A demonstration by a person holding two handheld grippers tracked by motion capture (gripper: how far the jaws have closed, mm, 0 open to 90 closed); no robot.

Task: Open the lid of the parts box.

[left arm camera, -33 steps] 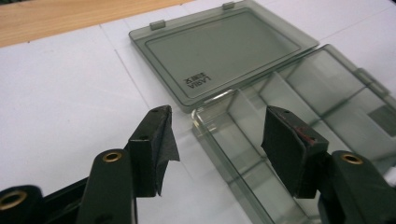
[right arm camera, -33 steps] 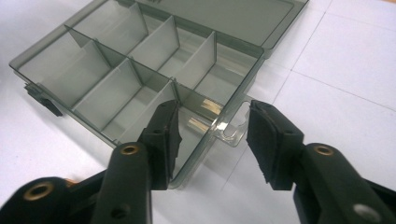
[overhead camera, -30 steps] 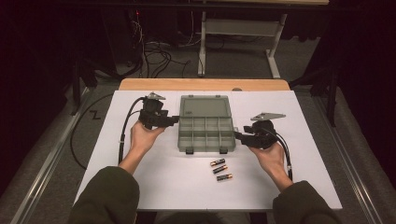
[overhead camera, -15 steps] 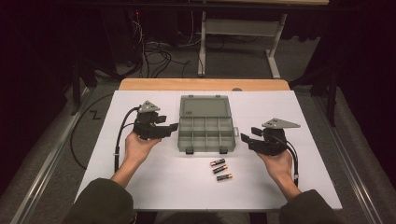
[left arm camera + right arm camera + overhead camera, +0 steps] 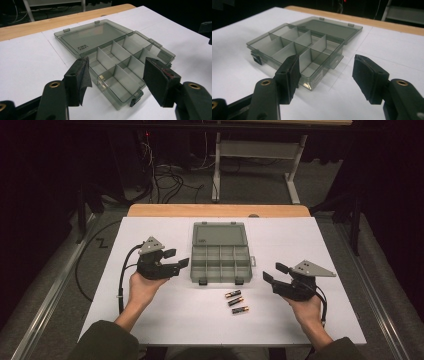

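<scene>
Left gripper [image 5: 176,258] released, jaws just opening, nothing between | right gripper [image 5: 274,273] same | I see both flanking open box [image 5: 220,252] | batteries [image 5: 236,302] near on surface [image 5: 165,320]

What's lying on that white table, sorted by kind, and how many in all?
Clear grey plastic compartment box, lid open: 1
Small black-and-copper cylindrical batteries: 3
Black hand-held gripper, one in each hand, jaws open and empty: 2
Total: 6
</scene>
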